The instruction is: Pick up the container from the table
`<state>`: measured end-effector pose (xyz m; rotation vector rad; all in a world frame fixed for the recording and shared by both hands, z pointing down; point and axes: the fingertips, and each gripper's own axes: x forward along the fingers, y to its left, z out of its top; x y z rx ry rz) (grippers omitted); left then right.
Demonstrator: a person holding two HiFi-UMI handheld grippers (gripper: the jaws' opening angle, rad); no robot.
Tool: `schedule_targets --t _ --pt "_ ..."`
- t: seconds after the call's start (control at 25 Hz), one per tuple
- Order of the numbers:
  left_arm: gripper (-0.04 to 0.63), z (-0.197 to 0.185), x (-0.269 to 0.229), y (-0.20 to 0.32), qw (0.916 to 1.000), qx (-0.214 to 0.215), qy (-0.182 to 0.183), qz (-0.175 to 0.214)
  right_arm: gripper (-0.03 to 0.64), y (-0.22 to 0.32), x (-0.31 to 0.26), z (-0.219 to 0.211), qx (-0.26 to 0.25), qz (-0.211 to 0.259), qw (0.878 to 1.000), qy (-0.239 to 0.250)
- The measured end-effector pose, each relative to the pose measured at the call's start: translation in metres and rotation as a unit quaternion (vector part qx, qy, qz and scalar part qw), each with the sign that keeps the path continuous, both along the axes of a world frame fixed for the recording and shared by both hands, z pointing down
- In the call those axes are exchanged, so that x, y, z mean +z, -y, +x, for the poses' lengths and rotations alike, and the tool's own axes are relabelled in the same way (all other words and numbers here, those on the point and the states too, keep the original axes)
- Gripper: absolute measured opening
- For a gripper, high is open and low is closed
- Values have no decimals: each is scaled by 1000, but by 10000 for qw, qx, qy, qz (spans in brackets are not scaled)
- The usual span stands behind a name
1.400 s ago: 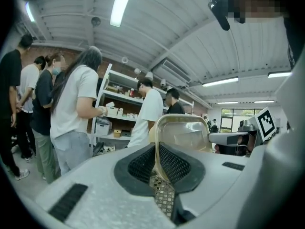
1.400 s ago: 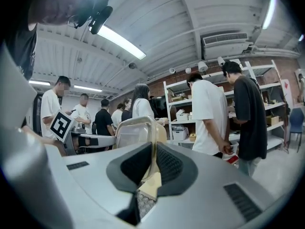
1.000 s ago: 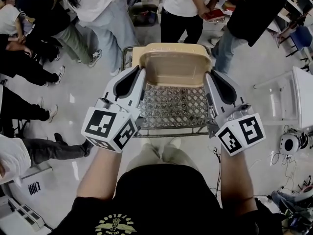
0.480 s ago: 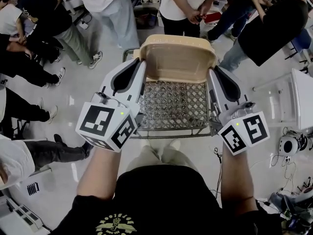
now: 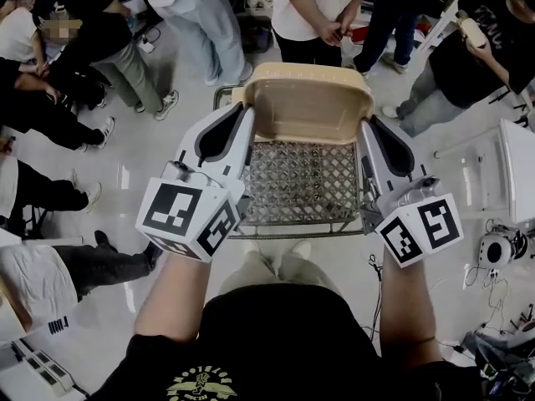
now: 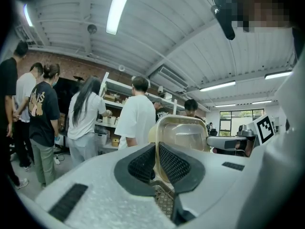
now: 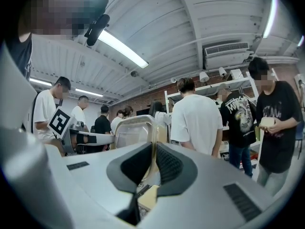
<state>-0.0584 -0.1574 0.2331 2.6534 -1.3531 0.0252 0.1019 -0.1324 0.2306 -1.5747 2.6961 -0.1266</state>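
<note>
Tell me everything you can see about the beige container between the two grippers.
The container is a pale beige, slightly translucent plastic tub. It is rectangular with rounded corners and a rolled rim, open on top, and looks empty. It is held roughly level over the far edge of the wire-mesh table. The left gripper clamps its left wall and the right gripper clamps its right wall.

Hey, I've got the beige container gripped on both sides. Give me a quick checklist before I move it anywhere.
1. Is the left gripper shut on the rim of the container: ok.
2. Is the right gripper shut on the opposite rim: ok.
3. Nothing inside the container to spill: ok.
4. Is the container clear of the mesh table: cannot tell.
5. Room ahead: not ok, people stand just beyond the table.
</note>
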Motion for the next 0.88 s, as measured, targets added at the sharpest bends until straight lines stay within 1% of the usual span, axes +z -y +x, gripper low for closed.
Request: schedule_targets --t 0.6,0.88 --pt "28 -9 -3 0 10000 31 -13 -27 32 1 -4 -9 9 -10 10000 -18" --pt "28 -3 6 2 9999 57 15 -96 32 2 6 -3 22 -113 9999 52"
